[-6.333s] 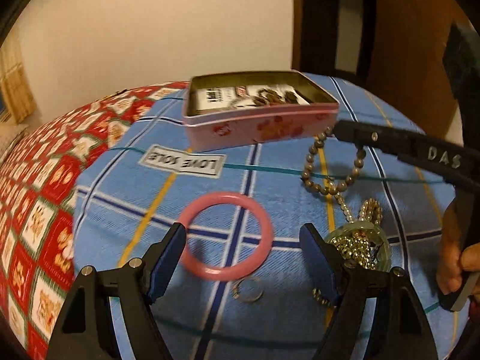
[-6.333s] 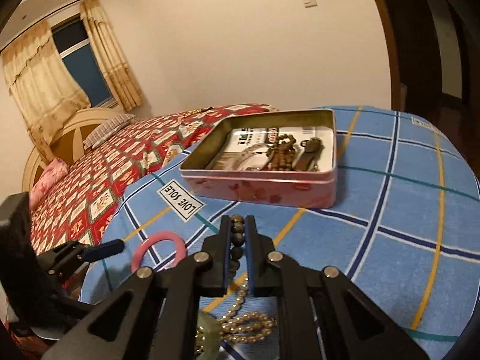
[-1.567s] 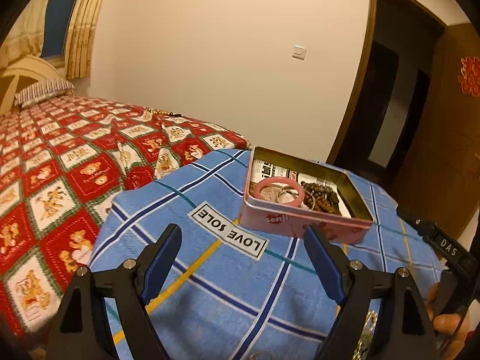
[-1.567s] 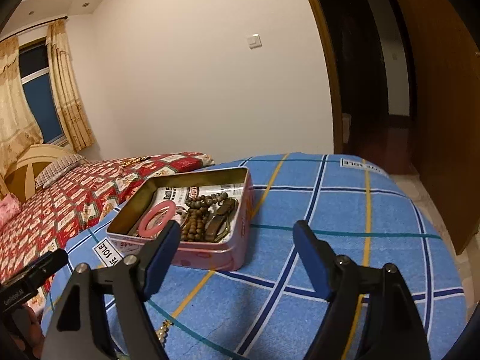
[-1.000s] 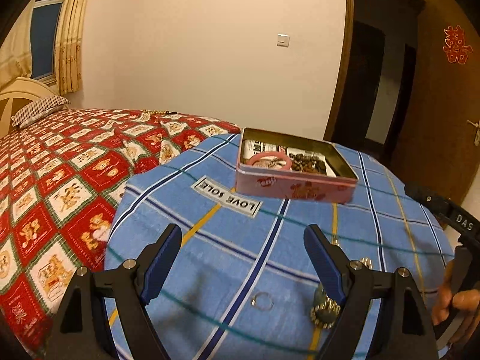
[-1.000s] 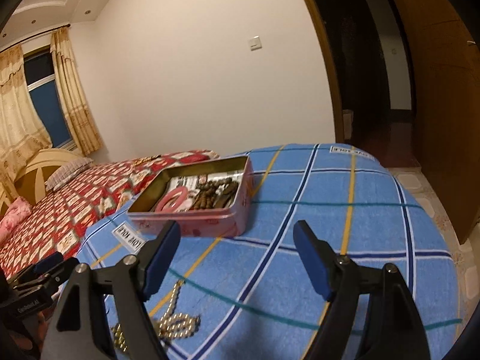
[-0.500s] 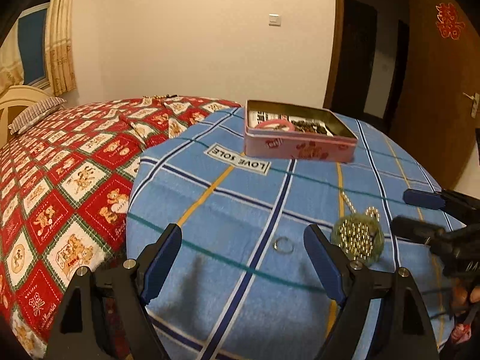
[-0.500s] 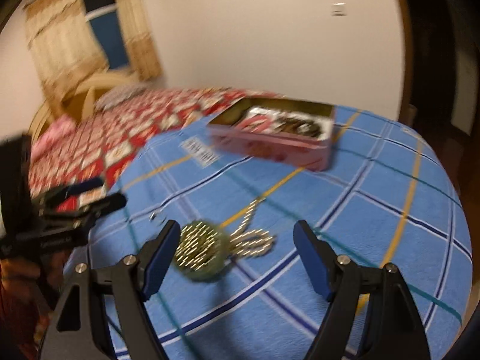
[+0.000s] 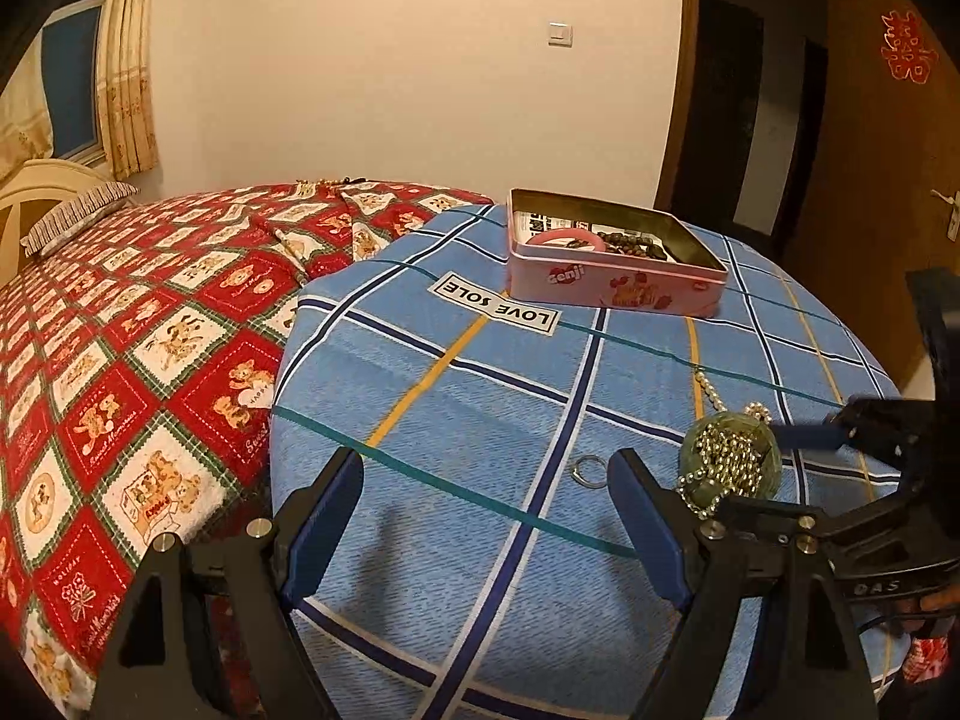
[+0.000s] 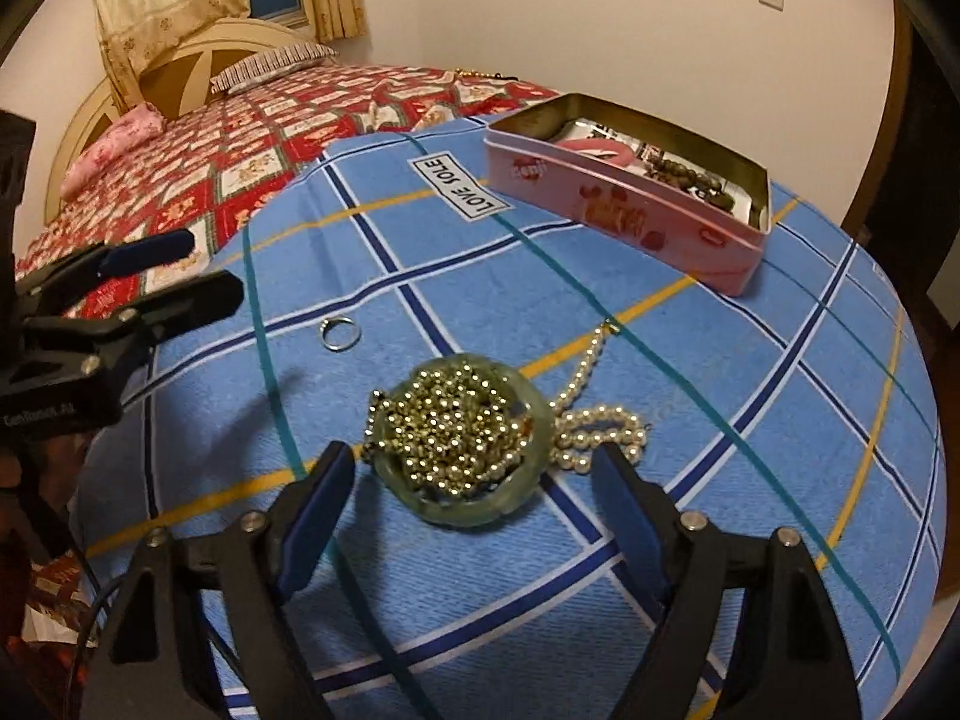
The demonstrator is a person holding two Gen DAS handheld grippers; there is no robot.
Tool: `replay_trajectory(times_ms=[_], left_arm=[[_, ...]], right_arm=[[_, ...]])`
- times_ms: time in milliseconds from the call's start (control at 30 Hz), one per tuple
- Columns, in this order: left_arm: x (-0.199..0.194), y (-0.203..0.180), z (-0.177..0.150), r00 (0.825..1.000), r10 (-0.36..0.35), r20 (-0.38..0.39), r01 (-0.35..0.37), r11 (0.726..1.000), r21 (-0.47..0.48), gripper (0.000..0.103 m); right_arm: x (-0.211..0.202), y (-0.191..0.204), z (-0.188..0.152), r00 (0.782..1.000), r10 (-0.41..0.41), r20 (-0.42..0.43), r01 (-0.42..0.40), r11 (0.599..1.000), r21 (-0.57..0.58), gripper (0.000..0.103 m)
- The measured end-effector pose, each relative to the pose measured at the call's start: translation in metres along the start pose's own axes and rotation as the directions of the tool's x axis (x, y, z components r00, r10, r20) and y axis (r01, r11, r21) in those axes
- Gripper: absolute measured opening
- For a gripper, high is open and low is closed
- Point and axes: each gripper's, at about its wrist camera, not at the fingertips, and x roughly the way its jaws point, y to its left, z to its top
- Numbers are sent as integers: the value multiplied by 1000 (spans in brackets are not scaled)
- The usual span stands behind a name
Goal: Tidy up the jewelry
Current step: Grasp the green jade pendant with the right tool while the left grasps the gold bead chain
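The right tool (image 10: 474, 501) gapes wide, straddling the round green jade bangle heaped with gold bead chain (image 10: 459, 441) directly ahead on the blue checked bench (image 10: 750, 372); the left tool (image 9: 489, 522), also wide, sits farther off

Blue plaid cloth (image 10: 690, 372) carries pink tin (image 10: 624, 204), ring (image 10: 340, 333), green bangle (image 10: 462, 450), pearls (image 10: 600, 426).

Warm, dim indoor light from above casts soft shadows on the blue cloth (image 10: 750, 360), beads (image 10: 456, 426) glint, and fisheye edges bend into black corners.
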Motion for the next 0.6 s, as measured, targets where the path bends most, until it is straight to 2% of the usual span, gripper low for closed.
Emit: replay_trajectory(times_ms=[33,100,167,200,300,400,467,600], left_arm=[[0,1,0,1000,-3,-1,3,1000,-5,84],[0,1,0,1000,-7,0,7,1000,-7,84],[-1,1,0,1000,-7,3,7,1000,-4,84],[-1,1,1,1000,-7,4,7,1000,-3,84],[-1,1,2,1000,-14,5,14,1000,-8,84],[-1,-2,3,1000,-28,4,28,1000,-6,84],[-1,-4,3,999,-34,3,34,999,0,84],[0,-10,4,999,-53,-2,53,999,9,84]], right_arm=[[1,1,0,1000,9,-11,-9,1000,-6,57],[2,3,-1,1000,12,-28,-13,1000,-13,45],[-2,0,0,1000,10,-8,-10,1000,-1,41],[-6,-2,0,1000,23,12,-23,1000,15,34],[-21,-15,4,993,75,92,-84,993,89,32],[-35,-29,7,981,91,173,-117,982,148,26],[-43,-37,8,974,83,210,-121,977,178,24],[-51,-48,7,972,43,230,-93,973,211,22]])
